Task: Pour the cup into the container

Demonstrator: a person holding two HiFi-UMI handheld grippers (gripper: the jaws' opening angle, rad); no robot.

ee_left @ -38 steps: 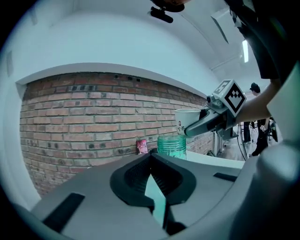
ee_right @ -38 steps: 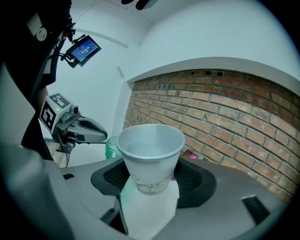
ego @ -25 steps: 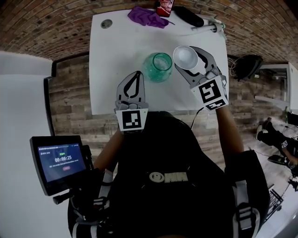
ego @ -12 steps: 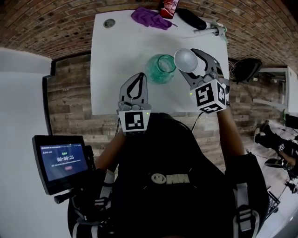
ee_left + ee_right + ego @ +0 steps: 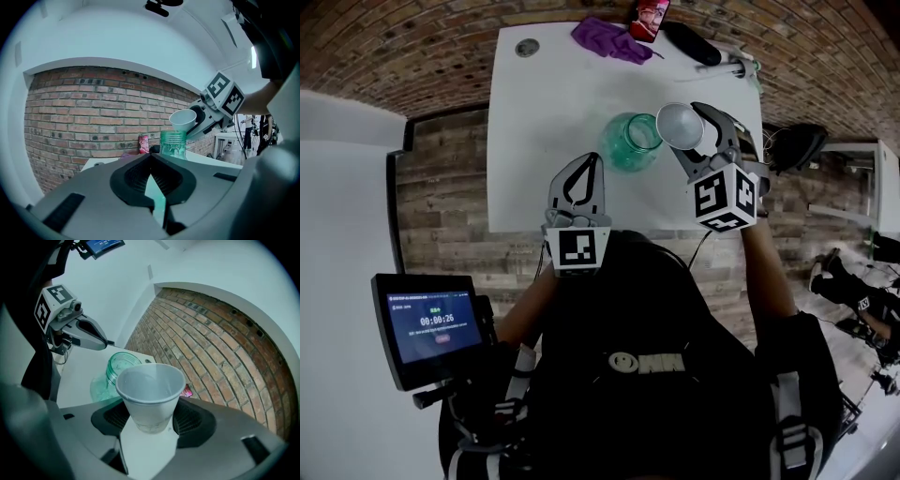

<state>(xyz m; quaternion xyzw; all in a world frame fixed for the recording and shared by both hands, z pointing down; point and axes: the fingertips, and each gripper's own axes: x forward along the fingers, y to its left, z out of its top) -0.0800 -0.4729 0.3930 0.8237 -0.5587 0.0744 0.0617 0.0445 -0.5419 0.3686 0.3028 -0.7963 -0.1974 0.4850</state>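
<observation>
**Cup tips toward the jar's mouth**

My right gripper point(image 5: 687, 132) clamps its two jaws on the sides of a white tapered paper cup point(image 5: 150, 391), low on the wall so the rim stays free to pour. I hold the cup in the air just beside and above the mouth of a translucent green ribbed jar point(image 5: 630, 142), which stands upright on the white rectangular table point(image 5: 539, 122). The cup leans with its lip toward the jar, so whatever is inside (I can hardly make out the contents) should land in the opening and not on the tabletop. No stream shows, so I judge the pour to be only starting. My left gripper point(image 5: 592, 170) has its jaws pressed together on nothing. It hangs over the table's near edge, pointing at the jar but well short of it, out of the pouring path. The jar stands unsupported, so a bump from the cup could shift it.
</observation>
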